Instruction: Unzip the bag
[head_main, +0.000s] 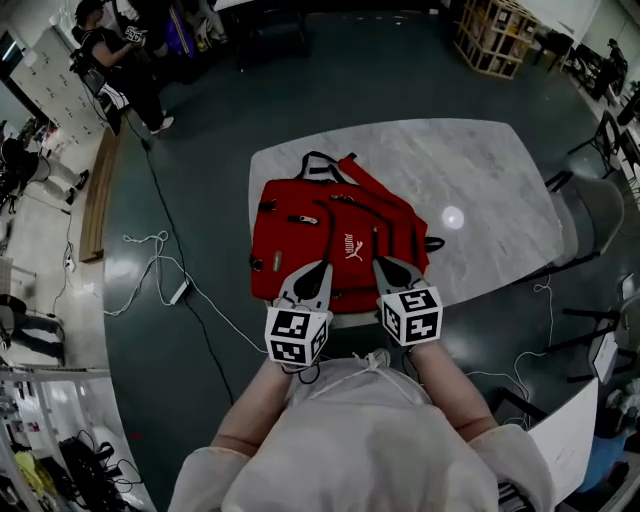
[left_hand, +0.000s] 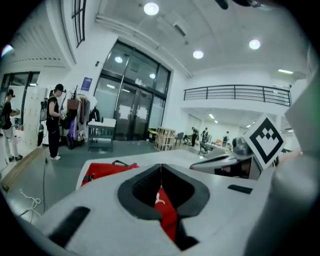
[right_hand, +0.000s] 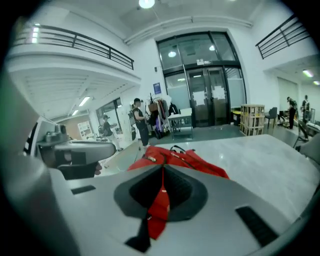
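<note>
We hold left gripper (head_main: 322, 266) and right gripper (head_main: 380, 262) clenched, empty, above the near edge of the bag (head_main: 300, 240), which stretches away from us.

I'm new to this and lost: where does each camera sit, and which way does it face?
Head view: on the person's head, facing steeply down at the red bag on the table; forearms, left gripper and right gripper show.
Left gripper view: on that gripper, along its shut jaws, over the bag toward glass doors.
Right gripper view: the same on the right gripper.
Shared: all three see the bag.
</note>
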